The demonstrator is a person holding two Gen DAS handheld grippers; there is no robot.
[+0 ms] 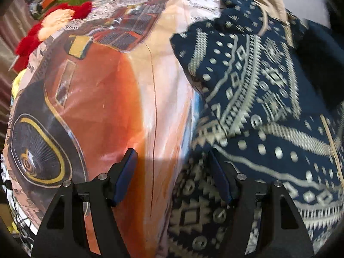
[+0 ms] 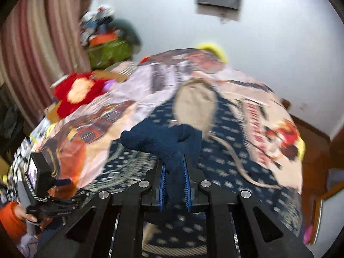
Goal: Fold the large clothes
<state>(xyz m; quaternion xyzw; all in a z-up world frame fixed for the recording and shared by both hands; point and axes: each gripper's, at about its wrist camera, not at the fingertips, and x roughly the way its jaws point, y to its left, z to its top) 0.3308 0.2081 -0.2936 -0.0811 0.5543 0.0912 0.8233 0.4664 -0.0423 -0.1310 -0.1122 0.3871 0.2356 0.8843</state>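
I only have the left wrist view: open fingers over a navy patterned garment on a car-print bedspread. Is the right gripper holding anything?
Observer: Yes. The right gripper is shut on a bunched fold of the navy patterned knit garment.
Operator: Lifted or flat?
Observer: The pinched fold stands up above the fingers; the rest lies spread on the orange car-print bedspread.
Operator: Anything else on the garment I can't see?
Observer: A tan inner lining patch shows near its far end.
Operator: Where is the left gripper from there?
Observer: At the bed's left edge, the left gripper is held by a hand in an orange sleeve.
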